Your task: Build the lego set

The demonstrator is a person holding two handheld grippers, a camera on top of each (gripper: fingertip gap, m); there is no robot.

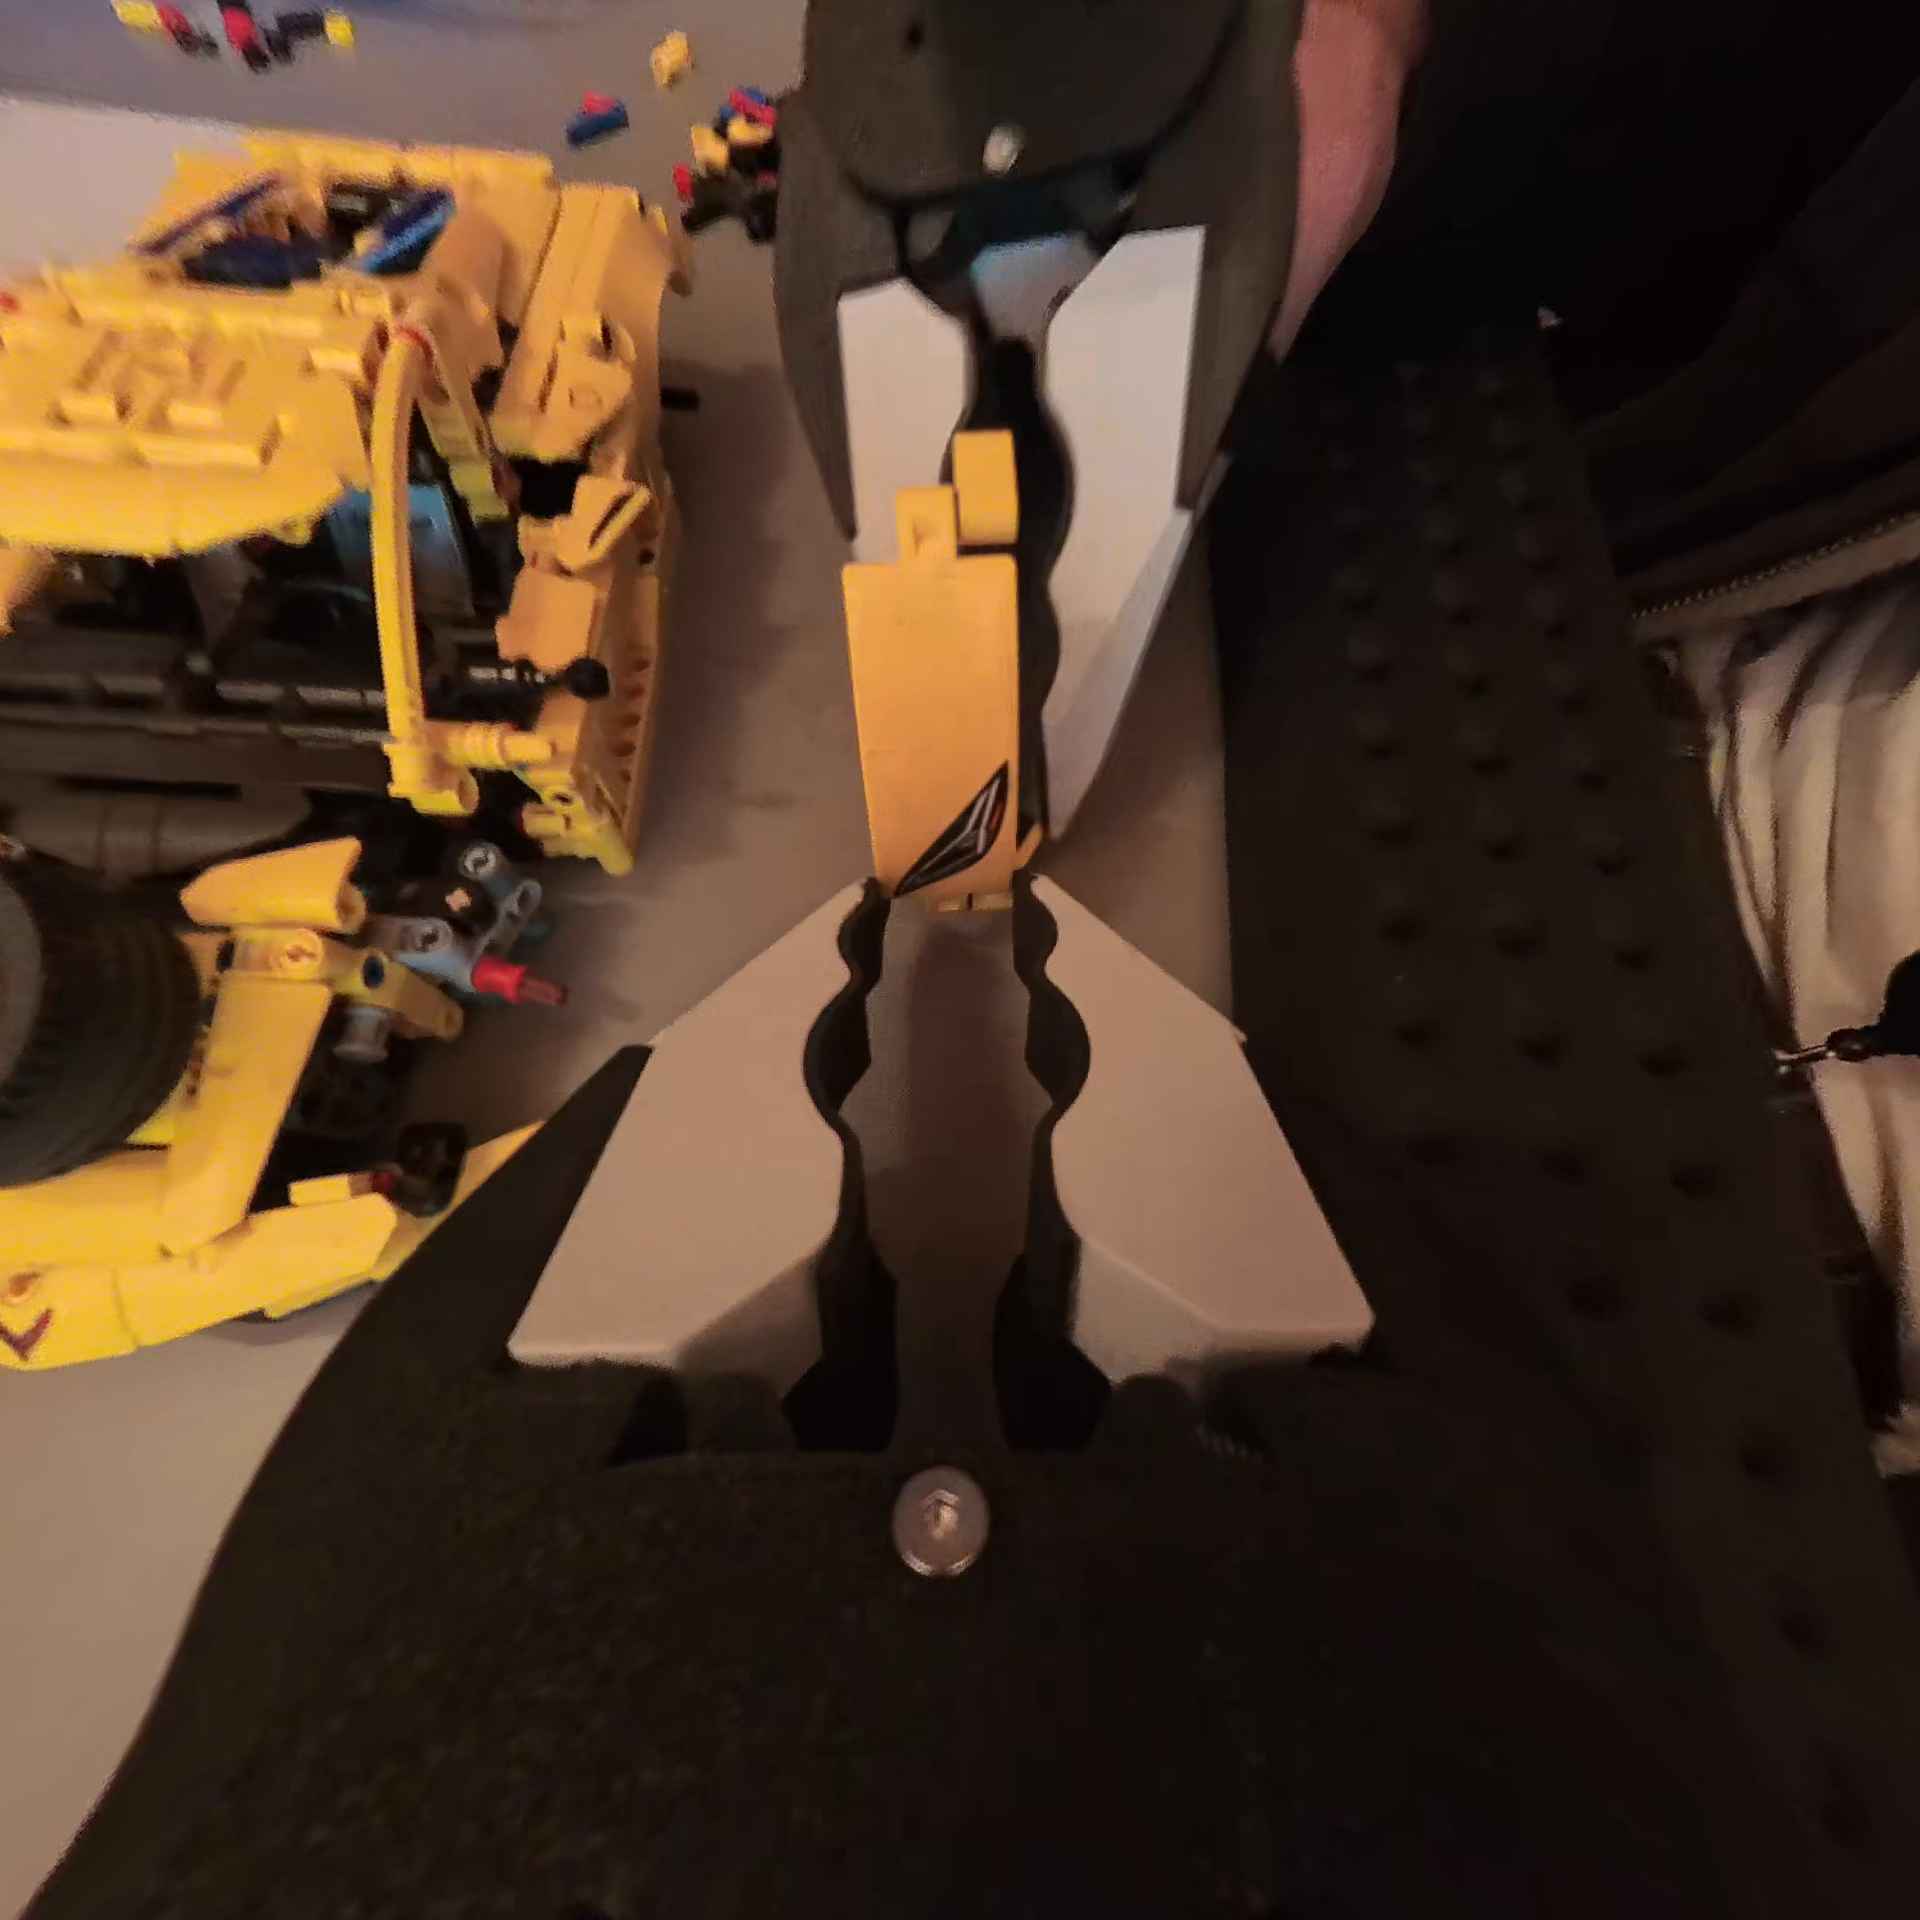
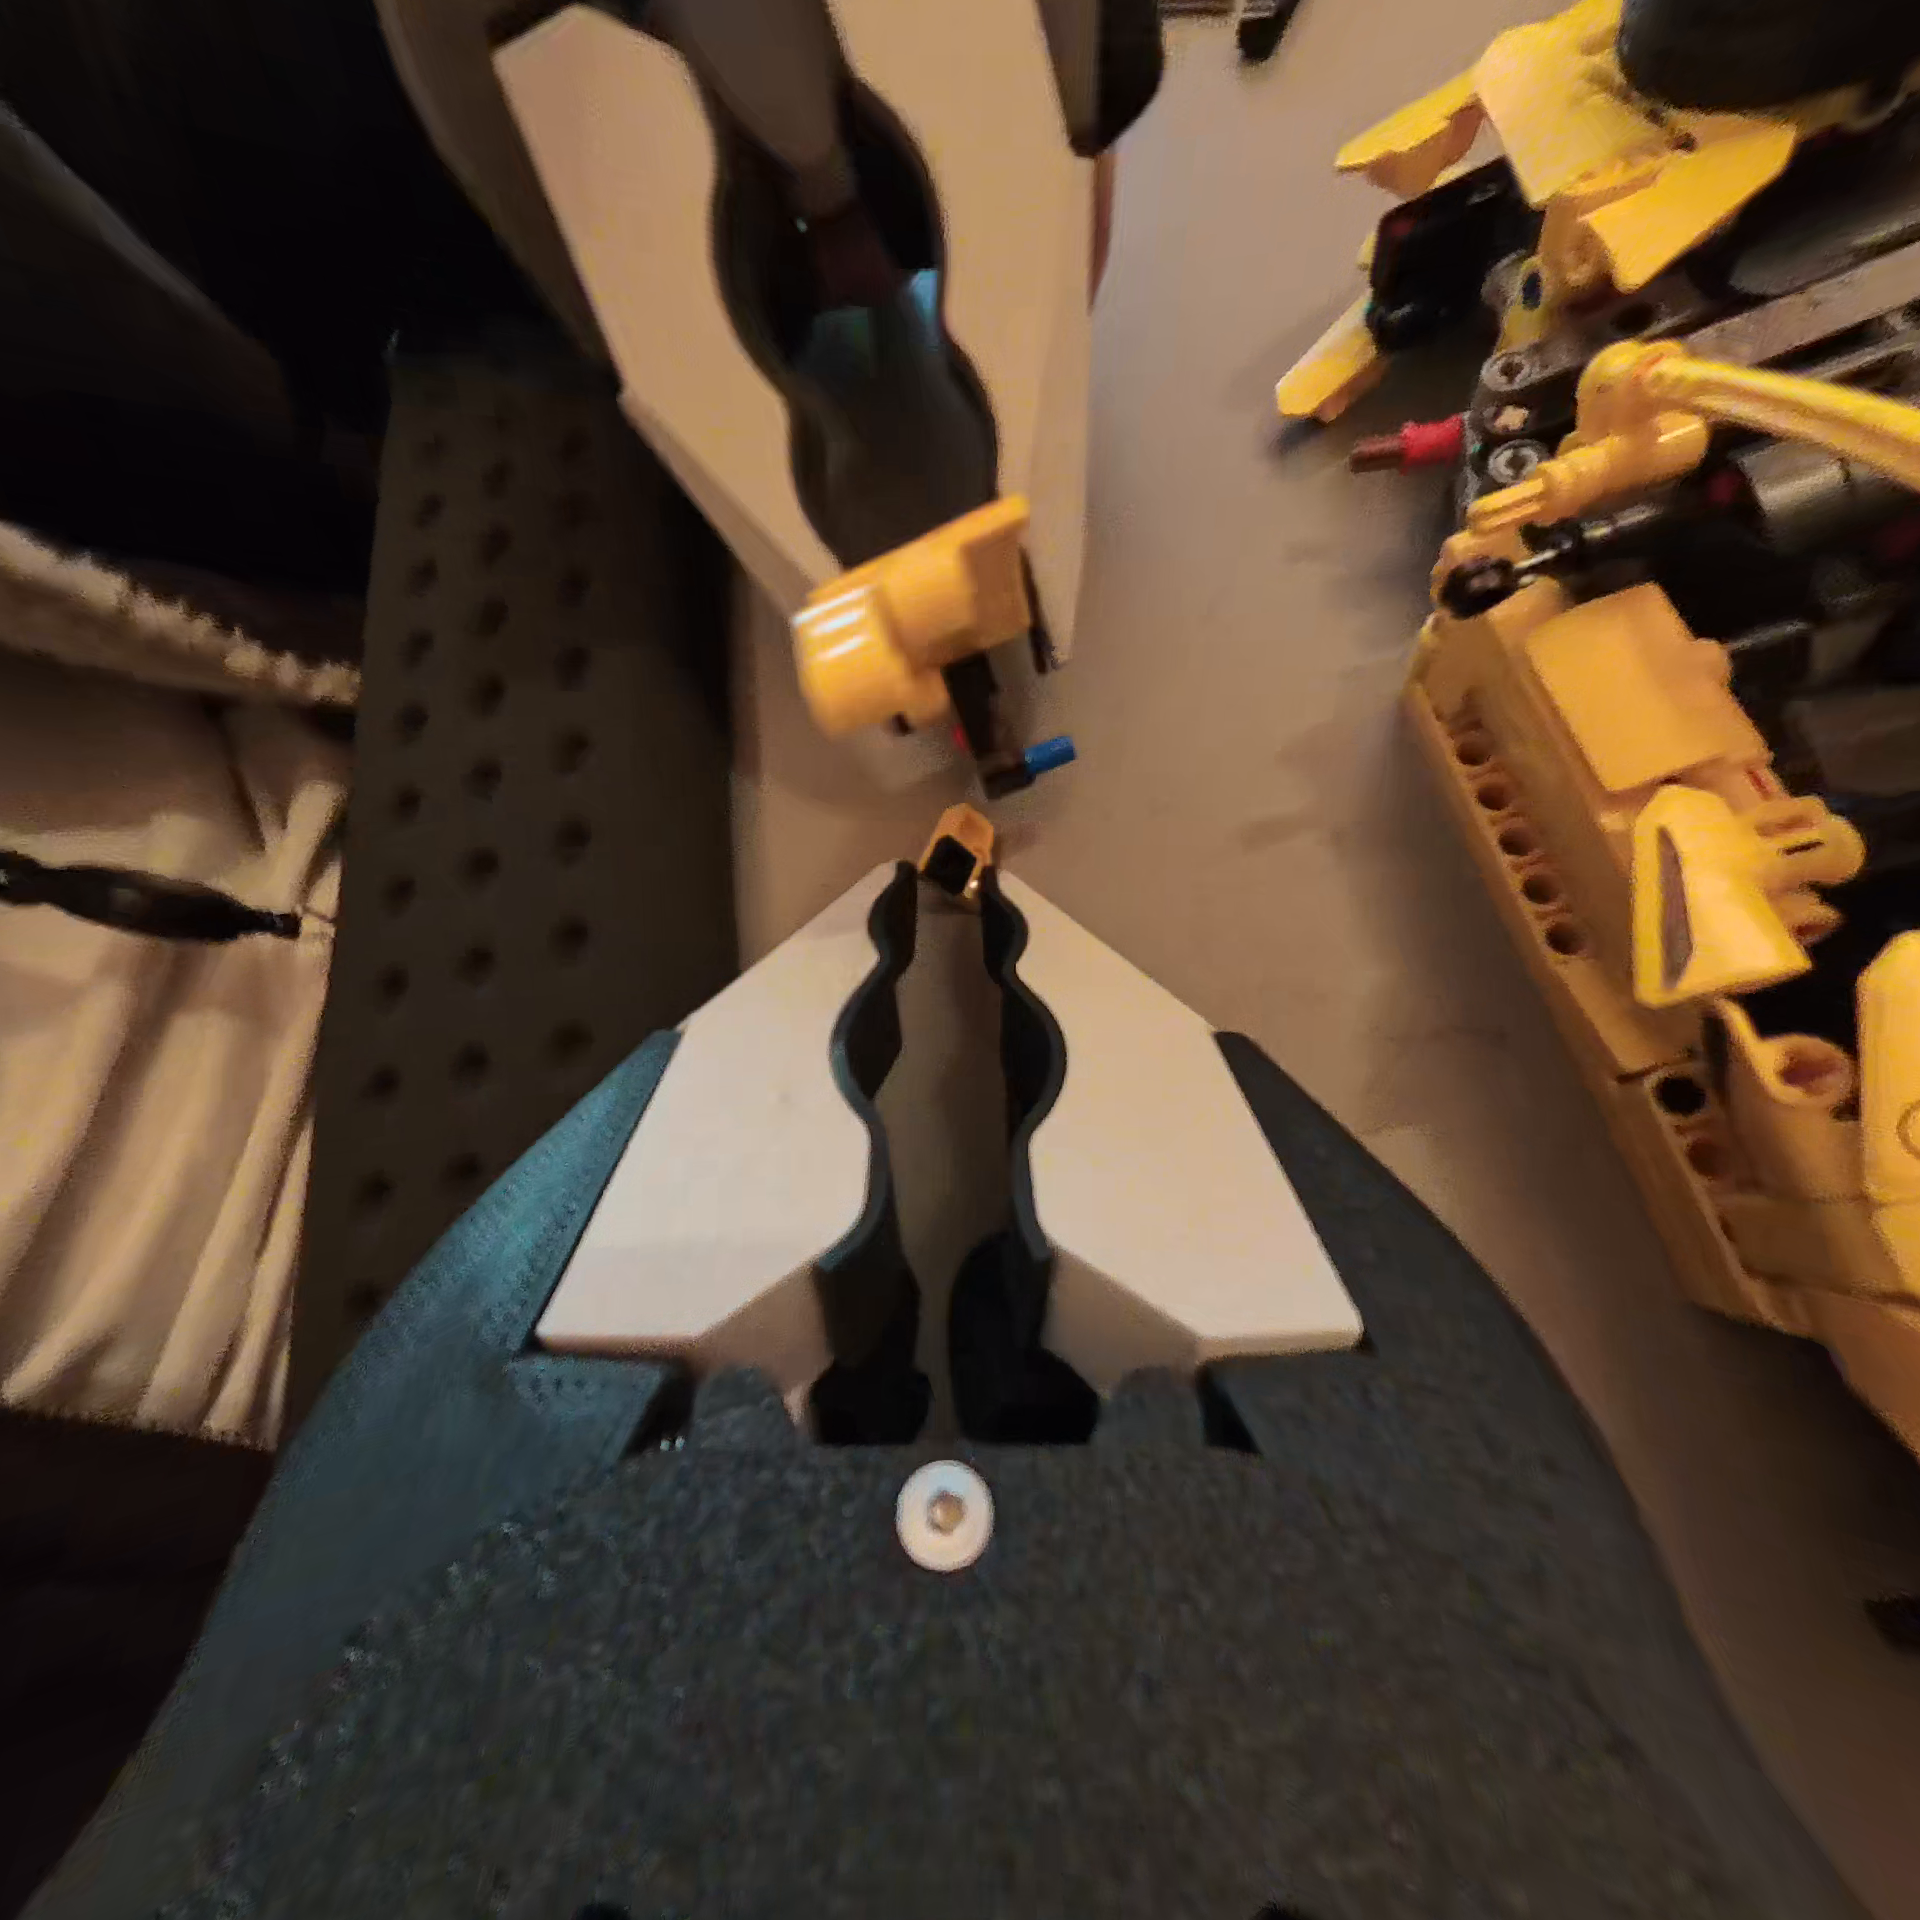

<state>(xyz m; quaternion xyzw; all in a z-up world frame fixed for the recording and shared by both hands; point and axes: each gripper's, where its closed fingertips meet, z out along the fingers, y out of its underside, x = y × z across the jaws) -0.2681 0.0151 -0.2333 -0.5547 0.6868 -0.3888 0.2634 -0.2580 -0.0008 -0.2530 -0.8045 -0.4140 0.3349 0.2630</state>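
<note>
Tabletop (image 1: 748, 623), pale grey, scattered bricks (image 1: 717, 135), dim warm light

Light: warm and yellowish, fairly dim in both views.
Dark areas: the dotted black mat (image 1: 1455, 831) and the corners beside it fell almost to black.
Shadows: soft, under the yellow model (image 1: 312, 520) on the pale surface (image 1: 748, 675).
Glare: a small bright spot on the yellow panel (image 2: 914, 623).
Blur: the model and the loose bricks (image 1: 717, 135) were smeared; the left tool (image 1: 951, 883) and right tool (image 2: 951, 883) looked sharper.
Distortion: wide-angle bending stretched the edges.
</note>
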